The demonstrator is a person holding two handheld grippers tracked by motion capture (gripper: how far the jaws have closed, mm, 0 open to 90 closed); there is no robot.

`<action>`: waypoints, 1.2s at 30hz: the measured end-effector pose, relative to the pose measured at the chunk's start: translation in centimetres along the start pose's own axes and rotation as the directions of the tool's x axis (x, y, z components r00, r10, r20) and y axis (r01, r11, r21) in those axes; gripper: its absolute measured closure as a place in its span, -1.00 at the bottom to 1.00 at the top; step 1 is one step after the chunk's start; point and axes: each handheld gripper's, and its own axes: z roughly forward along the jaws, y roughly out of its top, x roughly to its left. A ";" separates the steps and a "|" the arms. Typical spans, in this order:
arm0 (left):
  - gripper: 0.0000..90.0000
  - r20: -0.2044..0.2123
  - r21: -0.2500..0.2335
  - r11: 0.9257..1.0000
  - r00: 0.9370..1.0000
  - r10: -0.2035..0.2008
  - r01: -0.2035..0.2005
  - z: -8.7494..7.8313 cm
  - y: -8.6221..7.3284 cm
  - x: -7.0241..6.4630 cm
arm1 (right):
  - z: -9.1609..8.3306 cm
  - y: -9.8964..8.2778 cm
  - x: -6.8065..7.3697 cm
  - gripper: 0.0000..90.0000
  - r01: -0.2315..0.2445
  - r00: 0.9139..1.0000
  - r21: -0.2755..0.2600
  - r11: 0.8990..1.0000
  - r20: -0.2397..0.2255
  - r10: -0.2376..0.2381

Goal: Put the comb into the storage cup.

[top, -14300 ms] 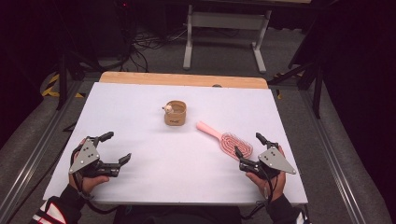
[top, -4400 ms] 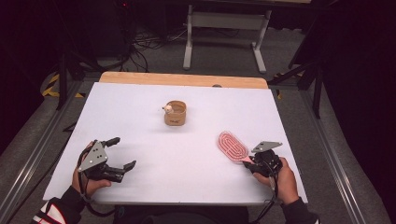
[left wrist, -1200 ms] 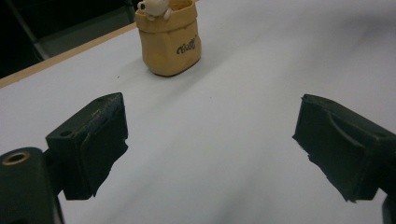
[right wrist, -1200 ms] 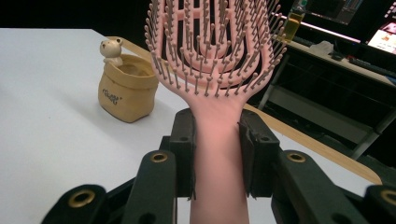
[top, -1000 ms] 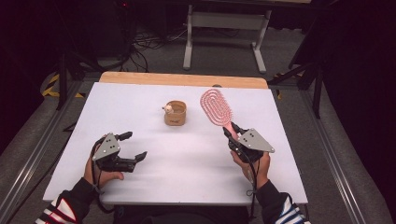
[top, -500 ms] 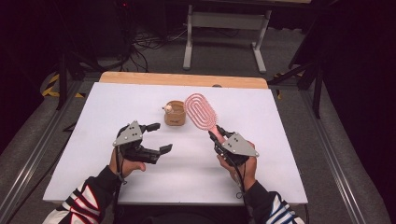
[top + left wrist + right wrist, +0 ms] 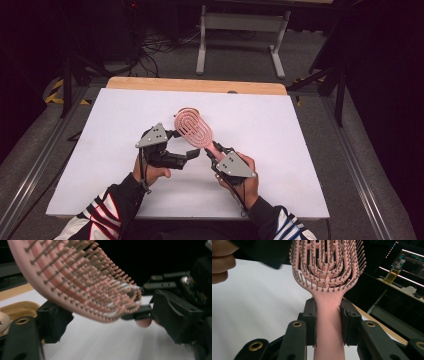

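Hairbrush (image 7: pixel 192 128): my right gripper (image 7: pixel 216 152) clamps its handle; head angles toward my parted left gripper (image 7: pixel 182 150), mid-desk.

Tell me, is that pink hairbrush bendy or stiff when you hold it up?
Probably stiff: the hairbrush stands straight out though the right gripper clamps only its handle. It looks light, since its head is full of open slots. The thin bristles likely flex a little.
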 end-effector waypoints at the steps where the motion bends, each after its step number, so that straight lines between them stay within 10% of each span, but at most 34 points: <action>1: -0.45 0.001 -0.006 1.000 1.000 -0.018 0.018 0.1 0.1 0.2 | 0.1 0.0 0.1 0.55 0.006 1.000 0.002 1.000 0.002 -0.006; 15: 0.32 0.092 -0.139 0.983 0.990 -0.111 0.123 1.4 1.5 0.6 | 0.7 -0.2 0.4 0.54 0.030 0.999 0.032 0.999 0.039 -0.031; 36: 0.40 -0.056 -0.137 0.990 0.998 0.027 -0.034 -0.5 6.6 1.6 | -4.7 -1.3 -3.9 -0.35 -0.055 0.998 -0.062 0.997 -0.002 0.055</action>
